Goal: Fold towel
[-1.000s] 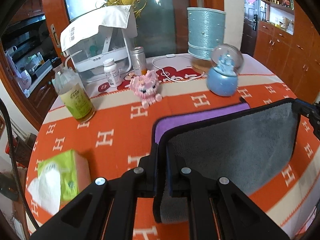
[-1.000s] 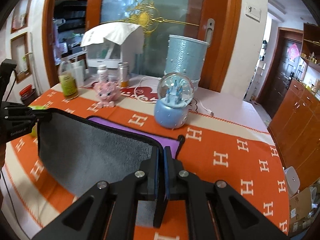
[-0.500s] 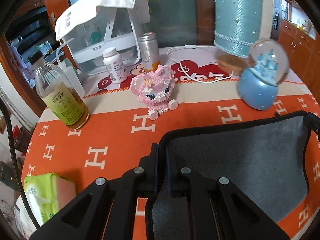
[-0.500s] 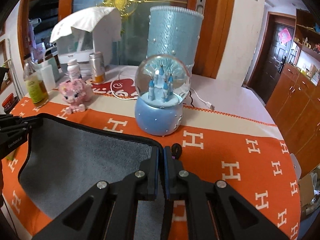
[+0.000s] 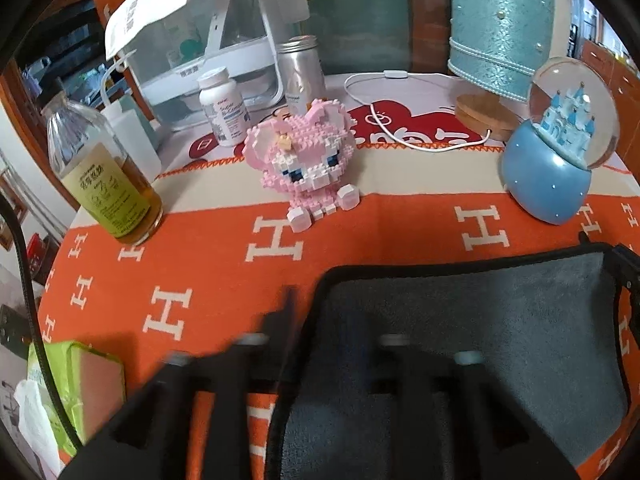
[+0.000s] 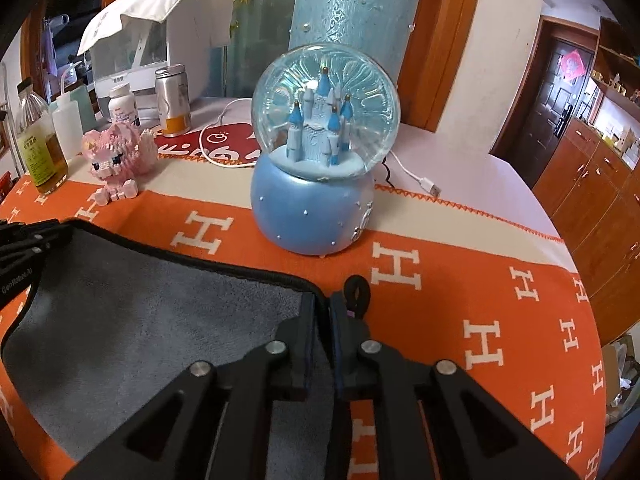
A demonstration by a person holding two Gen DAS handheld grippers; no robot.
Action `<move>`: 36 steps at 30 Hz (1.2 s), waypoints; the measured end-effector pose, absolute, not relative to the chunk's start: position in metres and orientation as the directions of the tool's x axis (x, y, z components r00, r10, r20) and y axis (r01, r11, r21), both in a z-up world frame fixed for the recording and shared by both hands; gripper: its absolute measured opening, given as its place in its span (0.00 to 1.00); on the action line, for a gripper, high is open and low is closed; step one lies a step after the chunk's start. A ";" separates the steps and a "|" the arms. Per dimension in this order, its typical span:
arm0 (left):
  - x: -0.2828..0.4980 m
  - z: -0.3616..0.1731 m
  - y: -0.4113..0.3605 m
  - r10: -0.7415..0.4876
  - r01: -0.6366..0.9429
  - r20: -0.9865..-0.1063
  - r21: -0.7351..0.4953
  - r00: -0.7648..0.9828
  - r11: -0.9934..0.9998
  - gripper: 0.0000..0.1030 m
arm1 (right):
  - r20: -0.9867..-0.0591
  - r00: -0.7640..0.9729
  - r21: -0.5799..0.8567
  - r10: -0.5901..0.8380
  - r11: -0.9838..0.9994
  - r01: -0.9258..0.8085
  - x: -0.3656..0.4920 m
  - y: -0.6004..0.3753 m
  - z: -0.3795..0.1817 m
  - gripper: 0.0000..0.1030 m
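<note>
The grey towel (image 5: 500, 320) with a black hem lies folded over on the orange tablecloth; it also shows in the right wrist view (image 6: 152, 320). My left gripper (image 5: 320, 320) is blurred, its fingers spread apart with the towel's far left corner lying between them. My right gripper (image 6: 324, 312) is shut on the towel's far right corner, beside its black hanging loop (image 6: 358, 292). The left gripper shows at the left edge of the right wrist view (image 6: 24, 240).
A blue snow globe (image 6: 320, 168) stands just beyond the towel. A pink block figure (image 5: 308, 168), a tea bottle (image 5: 104, 176), a pill bottle (image 5: 222, 106), a can (image 5: 300, 68), a teal lamp (image 5: 500, 28) with a white cable, and a tissue pack (image 5: 72, 392) stand around.
Both grippers carried the towel's near edge forward and down, covering the purple side. The left gripper's fingers have just spread apart; the right stays shut.
</note>
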State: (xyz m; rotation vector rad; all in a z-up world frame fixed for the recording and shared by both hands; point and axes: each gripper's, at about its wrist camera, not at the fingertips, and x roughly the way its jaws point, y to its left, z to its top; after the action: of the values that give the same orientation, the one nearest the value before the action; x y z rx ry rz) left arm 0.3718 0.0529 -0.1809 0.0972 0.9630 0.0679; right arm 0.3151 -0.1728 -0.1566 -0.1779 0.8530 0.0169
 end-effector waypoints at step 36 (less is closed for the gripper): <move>0.172 0.005 0.033 0.000 0.037 -0.698 0.038 0.716 0.999 0.99 | -0.696 0.718 -0.003 0.003 1.000 -0.008 0.149 -0.174 -0.004 0.49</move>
State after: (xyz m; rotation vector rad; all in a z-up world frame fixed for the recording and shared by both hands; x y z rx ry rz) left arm 0.1719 0.0326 0.0046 0.0509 0.7730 -0.0207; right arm 0.1487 -0.1745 -0.0039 -0.0065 0.7698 0.0064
